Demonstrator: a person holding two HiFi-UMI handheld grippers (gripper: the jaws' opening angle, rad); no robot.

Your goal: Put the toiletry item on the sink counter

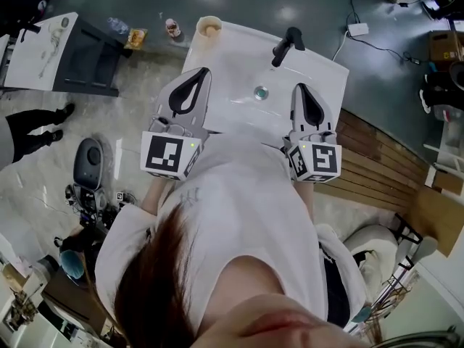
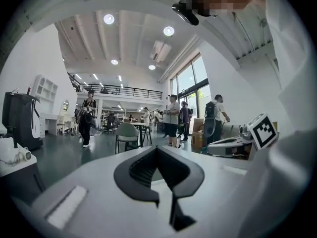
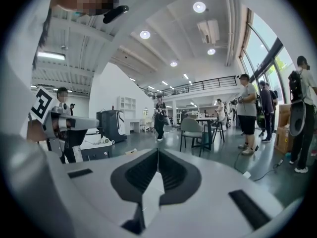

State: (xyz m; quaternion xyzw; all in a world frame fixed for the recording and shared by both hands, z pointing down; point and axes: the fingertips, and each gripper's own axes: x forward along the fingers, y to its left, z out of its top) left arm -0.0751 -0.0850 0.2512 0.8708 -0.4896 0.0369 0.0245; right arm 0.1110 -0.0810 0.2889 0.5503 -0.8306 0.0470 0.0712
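While bent over the sink, holds left gripper and right gripper chest-high in the head view, both closed, empty; has a small bottle, likely the toiletry item, standing on the floor beside the sink's corner. Shows, in the left gripper view, jaws pressed together on nothing, aimed across the room. Shows likewise in the right gripper view. Risks toppling the small bottle if approached with jaws unopened.

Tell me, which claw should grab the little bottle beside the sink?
Left, probably. The left claw sits nearer the little bottle, off the sink's left side. The right claw is farther across. Both are shut, empty.
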